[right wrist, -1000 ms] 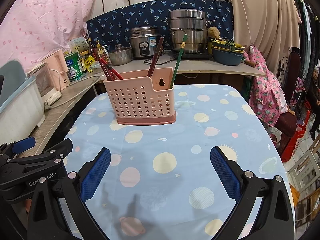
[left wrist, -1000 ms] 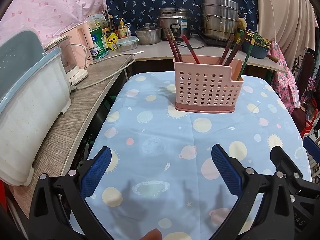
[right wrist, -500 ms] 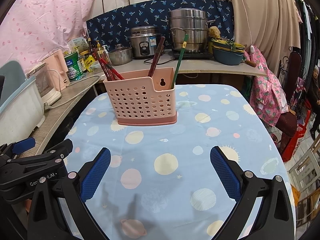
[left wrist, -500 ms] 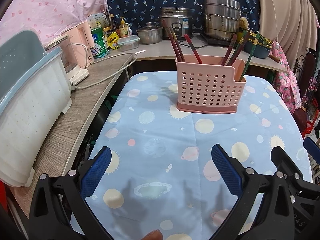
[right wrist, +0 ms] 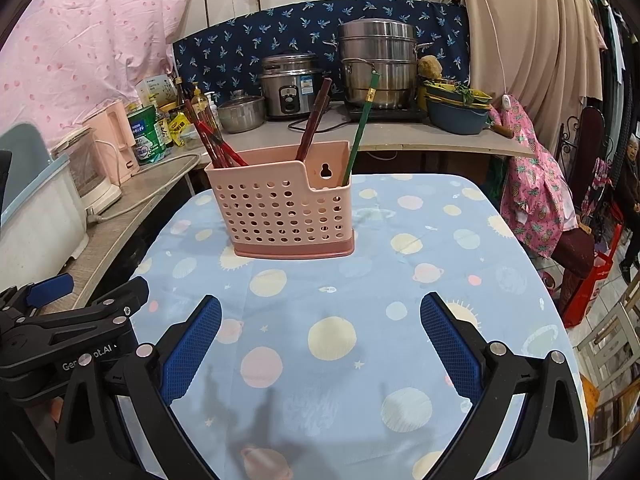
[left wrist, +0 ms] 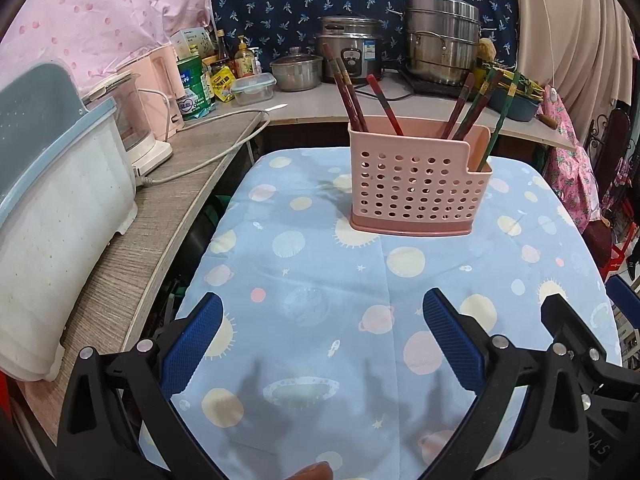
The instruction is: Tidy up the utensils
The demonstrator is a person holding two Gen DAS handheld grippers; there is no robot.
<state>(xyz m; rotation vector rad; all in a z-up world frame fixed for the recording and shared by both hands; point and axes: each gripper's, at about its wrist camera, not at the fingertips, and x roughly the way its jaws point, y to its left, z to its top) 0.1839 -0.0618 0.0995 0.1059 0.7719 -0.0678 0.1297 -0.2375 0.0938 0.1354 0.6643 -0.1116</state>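
Right wrist: pink caddy [right wrist: 282, 210] holds chopsticks [right wrist: 212, 142].

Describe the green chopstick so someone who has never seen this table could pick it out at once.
On the blue planet-print tablecloth stands a pink perforated holder with sticks poking out. The green chopstick stands in the notched, lower end compartment on the right, leaning right. It is the tallest in the right wrist view, with a gold band near its top; those beside it are dark red.

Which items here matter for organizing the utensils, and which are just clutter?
Job: pink holder; red chopsticks; green chopstick; left gripper and right gripper, both open.

Clutter: rice cooker; steamer pot; green tin; white bin.
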